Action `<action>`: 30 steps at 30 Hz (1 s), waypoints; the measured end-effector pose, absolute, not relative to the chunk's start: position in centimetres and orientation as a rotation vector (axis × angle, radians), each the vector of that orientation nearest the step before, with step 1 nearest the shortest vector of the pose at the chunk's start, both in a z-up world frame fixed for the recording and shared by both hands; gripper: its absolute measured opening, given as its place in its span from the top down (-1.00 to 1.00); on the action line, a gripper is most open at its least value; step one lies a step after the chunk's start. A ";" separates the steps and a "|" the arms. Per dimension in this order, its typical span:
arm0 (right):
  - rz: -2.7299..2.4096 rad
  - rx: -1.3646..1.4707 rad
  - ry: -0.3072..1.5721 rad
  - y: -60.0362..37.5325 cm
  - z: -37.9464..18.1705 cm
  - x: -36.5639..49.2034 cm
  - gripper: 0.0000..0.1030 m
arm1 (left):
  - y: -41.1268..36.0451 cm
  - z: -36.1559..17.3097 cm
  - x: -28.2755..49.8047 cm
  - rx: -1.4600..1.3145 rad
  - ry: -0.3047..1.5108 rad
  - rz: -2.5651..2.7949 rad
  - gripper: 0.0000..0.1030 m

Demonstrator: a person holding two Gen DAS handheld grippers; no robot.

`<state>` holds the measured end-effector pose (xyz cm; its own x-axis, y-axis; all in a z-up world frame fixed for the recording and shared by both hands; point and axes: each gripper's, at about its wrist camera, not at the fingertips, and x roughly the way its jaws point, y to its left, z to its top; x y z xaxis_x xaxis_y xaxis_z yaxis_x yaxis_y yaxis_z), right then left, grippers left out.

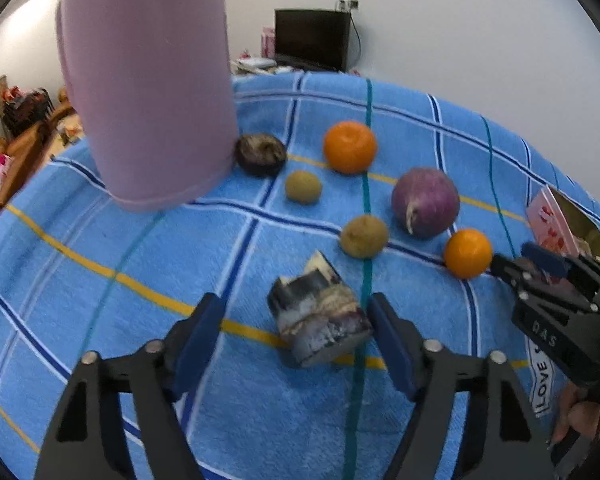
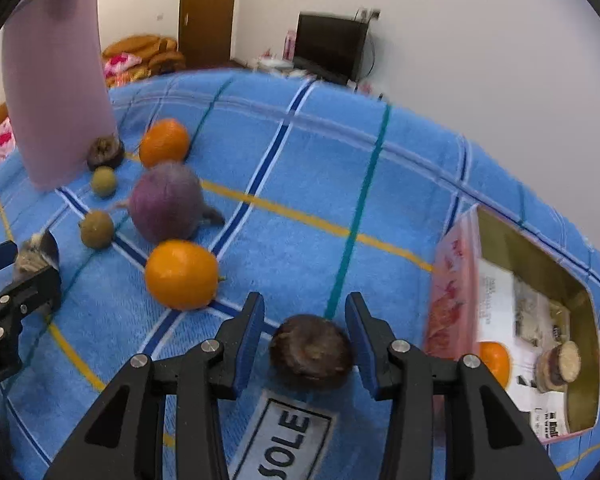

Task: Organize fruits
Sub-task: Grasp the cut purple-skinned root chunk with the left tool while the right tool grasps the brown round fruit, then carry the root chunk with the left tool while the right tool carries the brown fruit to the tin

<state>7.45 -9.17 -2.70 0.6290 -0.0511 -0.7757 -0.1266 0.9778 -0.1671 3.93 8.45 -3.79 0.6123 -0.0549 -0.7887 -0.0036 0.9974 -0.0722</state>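
Note:
A short dark-skinned cane piece (image 1: 320,316) lies on the blue checked towel (image 1: 100,320) between the jaws of my left gripper (image 1: 290,322). The right pad is at its side and the left pad stands well clear, so the gripper is open. My right gripper (image 2: 306,334) is shut on a dark brown round fruit (image 2: 312,354) just above the towel, left of the pink box (image 2: 456,292). That box holds an orange (image 2: 494,360) and another cane piece (image 2: 560,364). The right gripper (image 1: 518,260) also shows at the right edge of the left wrist view.
On the towel lie a large orange (image 1: 350,146), a small orange (image 1: 468,253), a purple round vegetable (image 1: 425,202), two small brownish fruits (image 1: 303,187) (image 1: 364,237) and a dark round fruit (image 1: 261,155). A tall pink cylinder (image 1: 152,80) stands at the back left.

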 end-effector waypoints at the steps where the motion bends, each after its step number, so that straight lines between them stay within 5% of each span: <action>1: 0.044 -0.216 0.887 -9.1 -2.6 7.5 0.13 | 8.4 -4.0 3.9 -0.075 0.921 -0.042 -0.33; 5: 0.052 -0.185 0.907 -9.6 -2.6 7.7 0.16 | 7.8 -3.9 3.4 -0.046 0.904 -0.068 0.02; 17: 0.110 -0.038 0.784 -10.4 -1.0 3.9 0.30 | 8.7 -2.9 2.6 -0.101 0.826 -0.053 0.03; 20: 0.125 -0.023 0.735 -10.3 -0.4 2.7 0.52 | 9.0 -1.8 1.9 -0.096 0.743 -0.026 0.03; 30: 0.183 0.067 0.675 -11.1 0.8 1.8 0.52 | 9.6 -0.2 1.4 -0.106 0.628 0.011 0.03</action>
<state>1.82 -11.06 0.85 0.7655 0.1895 -0.6149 -0.1462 0.9819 0.1206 1.36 9.63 -0.18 0.8096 -0.0217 -0.5866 -0.0424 0.9945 -0.0953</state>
